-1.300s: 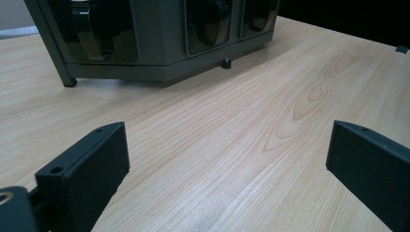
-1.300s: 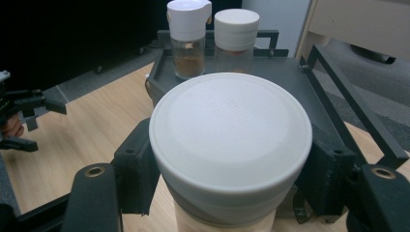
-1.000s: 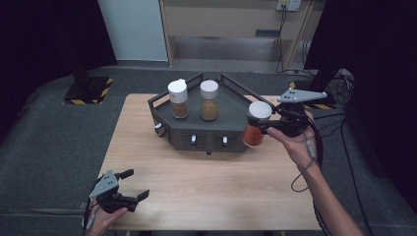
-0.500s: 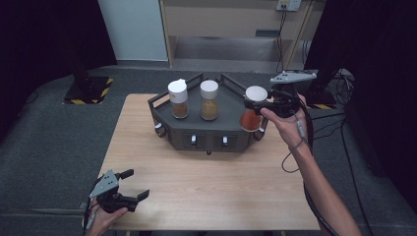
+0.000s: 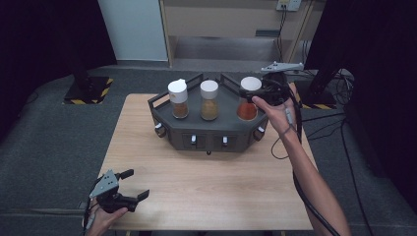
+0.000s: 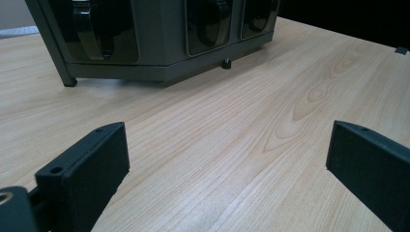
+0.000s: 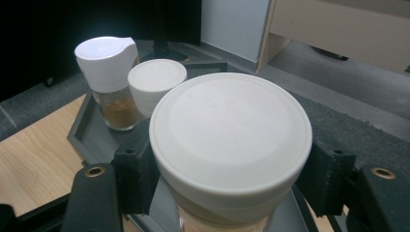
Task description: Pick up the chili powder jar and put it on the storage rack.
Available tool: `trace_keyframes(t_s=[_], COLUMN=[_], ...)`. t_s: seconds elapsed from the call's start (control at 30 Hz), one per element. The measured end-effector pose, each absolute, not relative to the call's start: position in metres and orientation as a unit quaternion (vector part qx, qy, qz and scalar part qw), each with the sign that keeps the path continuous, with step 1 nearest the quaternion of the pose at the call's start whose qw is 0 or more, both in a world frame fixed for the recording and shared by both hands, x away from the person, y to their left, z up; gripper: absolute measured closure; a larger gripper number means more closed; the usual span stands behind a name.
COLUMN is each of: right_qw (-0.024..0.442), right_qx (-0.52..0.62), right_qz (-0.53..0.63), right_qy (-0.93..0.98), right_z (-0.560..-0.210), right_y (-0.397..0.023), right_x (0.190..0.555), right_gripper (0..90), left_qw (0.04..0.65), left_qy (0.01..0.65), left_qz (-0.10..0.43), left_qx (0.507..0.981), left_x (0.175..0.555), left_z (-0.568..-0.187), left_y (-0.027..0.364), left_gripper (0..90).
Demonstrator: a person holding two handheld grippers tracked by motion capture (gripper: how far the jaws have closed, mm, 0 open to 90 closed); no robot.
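**Red spice jar (image 5: 248, 101) clamped by the right gripper over the rack's right end**

Red spice jar w/ the white lid is in the right gripper (image 5: 253, 93); in the high view it sits at the right end of the dark grey rack (image 5: 196, 132), at the spot next to the other two jars; can't tell if its bottom touches the rack or hangs just above it tbh. In the right gripper view the lid is huge and right up front, black jaws pressed against both sides just under the lid, so def pinching the jar.

Other jars on the rack: the middle jar (image 5: 209, 101) has a flat white lid and yellowish-brown powder; the left jar (image 5: 178, 98) has a white spouted cap and darker brown stuff; both upright, near each other but apart; the red one stands just beside the middle one on its right.

Rack sits on the far half of the wooden table (image 5: 206, 196), front face has small white knobs.

Left gripper (image 5: 129, 186) is at the near left corner of the table, well apart from the rack; left gripper view shows its jaws spread wide w/ nothing but bare wood between them; rack's front is visible farther off in that view.
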State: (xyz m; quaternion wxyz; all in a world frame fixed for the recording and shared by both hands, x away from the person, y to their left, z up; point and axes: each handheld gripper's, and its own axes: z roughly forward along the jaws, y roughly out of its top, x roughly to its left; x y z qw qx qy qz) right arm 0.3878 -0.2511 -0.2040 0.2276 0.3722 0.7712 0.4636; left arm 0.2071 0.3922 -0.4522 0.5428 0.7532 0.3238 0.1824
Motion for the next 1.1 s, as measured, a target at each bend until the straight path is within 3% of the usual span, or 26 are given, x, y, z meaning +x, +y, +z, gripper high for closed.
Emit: trace_keyframes(t_s=[1.1], right_qw=[0.222], right_qx=[0.419], right_qz=[0.448], right_qy=[0.758], right_z=[-0.247], right_y=[-0.235], right_x=[0.438], right_gripper=[33.3], left_qw=[0.543], left_qy=[0.325], left_qz=[0.180], left_qx=[0.753], left_x=[0.208], left_z=[-0.453], left_y=[0.393], left_gripper=[0.6])
